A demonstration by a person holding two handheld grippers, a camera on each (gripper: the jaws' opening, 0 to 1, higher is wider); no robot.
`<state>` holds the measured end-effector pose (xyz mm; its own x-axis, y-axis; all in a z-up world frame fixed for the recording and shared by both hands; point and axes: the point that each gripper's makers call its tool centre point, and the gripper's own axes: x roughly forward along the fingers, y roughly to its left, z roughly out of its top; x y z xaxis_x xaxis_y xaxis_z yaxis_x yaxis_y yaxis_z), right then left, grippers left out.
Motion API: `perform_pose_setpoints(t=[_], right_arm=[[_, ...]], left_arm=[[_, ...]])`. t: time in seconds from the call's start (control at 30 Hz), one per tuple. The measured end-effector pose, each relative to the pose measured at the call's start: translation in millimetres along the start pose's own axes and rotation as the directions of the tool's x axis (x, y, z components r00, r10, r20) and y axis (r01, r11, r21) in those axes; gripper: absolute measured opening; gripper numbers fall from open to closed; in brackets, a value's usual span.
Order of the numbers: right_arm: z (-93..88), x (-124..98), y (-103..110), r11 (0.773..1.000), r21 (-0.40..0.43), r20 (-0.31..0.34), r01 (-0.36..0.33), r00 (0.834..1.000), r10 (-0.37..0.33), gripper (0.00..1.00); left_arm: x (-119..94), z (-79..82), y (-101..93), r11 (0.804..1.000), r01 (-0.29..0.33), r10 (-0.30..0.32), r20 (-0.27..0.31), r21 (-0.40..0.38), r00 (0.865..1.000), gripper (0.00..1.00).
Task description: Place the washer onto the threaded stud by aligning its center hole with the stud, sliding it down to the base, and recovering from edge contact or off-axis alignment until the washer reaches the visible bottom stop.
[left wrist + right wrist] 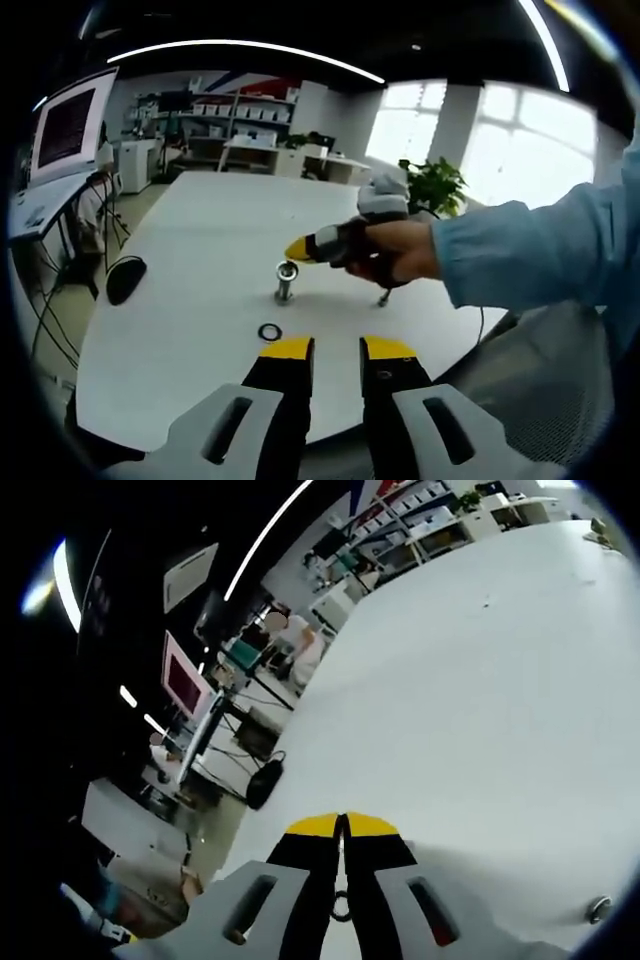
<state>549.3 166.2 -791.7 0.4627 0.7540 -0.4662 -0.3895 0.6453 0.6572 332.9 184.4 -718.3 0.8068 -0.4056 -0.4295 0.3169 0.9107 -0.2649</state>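
A short threaded stud (286,282) stands upright on the white table (200,260), with a wider metal collar showing at its top. A dark washer (269,331) lies flat on the table, just in front of the stud. My left gripper (337,349) is open, hovering short of the washer with nothing between its yellow tips. The right gripper (300,248), held by a hand, comes in from the right and hovers just above the stud's top. In the right gripper view its jaws (342,826) are shut to a thin slit. Low in that slit shows a small ring (342,911), which I cannot identify.
A small loose bolt (383,298) lies right of the stud, under the hand. A black mouse (126,278) sits near the table's left edge. A metal piece (600,909) shows at the lower right. Desks, a monitor (65,130) and shelves stand beyond the table.
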Motion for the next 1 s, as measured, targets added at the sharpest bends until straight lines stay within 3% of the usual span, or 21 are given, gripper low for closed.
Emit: perform_pose_setpoints(t=[0.1, 0.13, 0.17, 0.27, 0.4, 0.47, 0.5, 0.53, 0.6, 1.0], right_arm=[[-15.0, -0.6, -22.1, 0.996, -0.032, -0.073, 0.087, 0.993, -0.089, 0.03], [-7.2, -0.3, -15.7, 0.999, 0.038, -0.032, 0.033, 0.999, -0.031, 0.03], [-9.4, -2.7, -17.2, 0.997, 0.065, -0.042, 0.047, 0.998, -0.044, 0.03], [6.5, -4.5, -13.3, 1.0, 0.011, 0.035, 0.015, 0.999, -0.015, 0.03], [-4.6, -0.6, -8.1, 1.0, -0.018, -0.028, 0.002, 1.0, -0.002, 0.03], [-20.3, -0.3, -22.0, 0.995, -0.071, -0.105, 0.067, 0.992, -0.074, 0.03], [-11.4, 4.3, -15.7, 0.999, -0.032, -0.037, 0.034, 0.999, -0.035, 0.03], [-16.4, 4.1, -14.7, 0.999, -0.014, -0.073, 0.031, 0.997, -0.031, 0.03], [-11.6, 4.5, -11.5, 1.0, -0.02, -0.038, 0.016, 0.999, -0.017, 0.03], [-16.9, -14.4, 11.3, 0.998, -0.059, -0.035, 0.004, 0.999, -0.006, 0.03]], left_arm=[[0.0, -0.1, 0.2, 1.0, -0.001, 0.001, -0.001, -0.001, 1.0, 0.16], [0.0, -0.3, 0.0, 1.0, 0.0, 0.0, -0.001, -0.001, 1.0, 0.16], [0.0, -0.3, 0.0, 1.0, 0.0, 0.0, -0.001, -0.001, 1.0, 0.16], [-0.1, -0.4, 0.3, 1.0, -0.002, 0.002, -0.002, -0.003, 1.0, 0.16], [0.0, -0.6, 0.1, 1.0, -0.002, 0.002, -0.004, -0.003, 1.0, 0.16], [0.1, -0.7, 0.3, 1.0, -0.003, 0.003, -0.004, -0.003, 1.0, 0.16], [0.1, -0.8, 0.3, 1.0, -0.003, 0.003, -0.005, -0.003, 1.0, 0.16], [0.0, -0.8, 0.3, 1.0, -0.003, 0.003, -0.004, -0.003, 1.0, 0.16], [-0.1, -0.7, 0.7, 1.0, -0.004, 0.004, -0.003, -0.005, 1.0, 0.16], [-0.7, -0.9, 0.9, 1.0, -0.007, 0.007, -0.002, -0.007, 1.0, 0.16]])
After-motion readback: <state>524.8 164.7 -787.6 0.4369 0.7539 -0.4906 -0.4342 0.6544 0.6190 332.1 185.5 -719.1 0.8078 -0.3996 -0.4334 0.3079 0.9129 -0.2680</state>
